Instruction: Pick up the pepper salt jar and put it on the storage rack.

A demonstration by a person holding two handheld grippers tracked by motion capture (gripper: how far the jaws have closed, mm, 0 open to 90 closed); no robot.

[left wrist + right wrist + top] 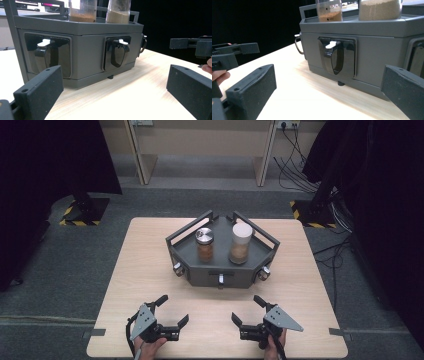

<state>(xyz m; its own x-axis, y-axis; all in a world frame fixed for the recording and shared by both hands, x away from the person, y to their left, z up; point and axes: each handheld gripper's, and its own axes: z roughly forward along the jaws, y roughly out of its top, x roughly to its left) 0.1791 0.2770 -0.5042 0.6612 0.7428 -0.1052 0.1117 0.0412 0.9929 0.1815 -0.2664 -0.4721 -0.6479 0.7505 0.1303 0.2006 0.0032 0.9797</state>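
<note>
A: Where does the grey rack (220, 265) sit?

B: In the middle of the high view, on the pale wooden table (145, 270), toward its far half. 2 jars stand on its top: the metal-lidded jar (204, 245) at left, the white-lidded jar (240, 243) just right of it, apart.

A: And the claws?

B: The left gripper (171, 311) is at lower left, the right gripper (248, 309) at lower right, both near the table's front edge, each held by a hand. Both have their jaws spread wide, pinching nothing.

A: Up close?

B: The left gripper view shows a black handle (117, 53) with a white latch (123, 41) on the rack's front panel.
</note>
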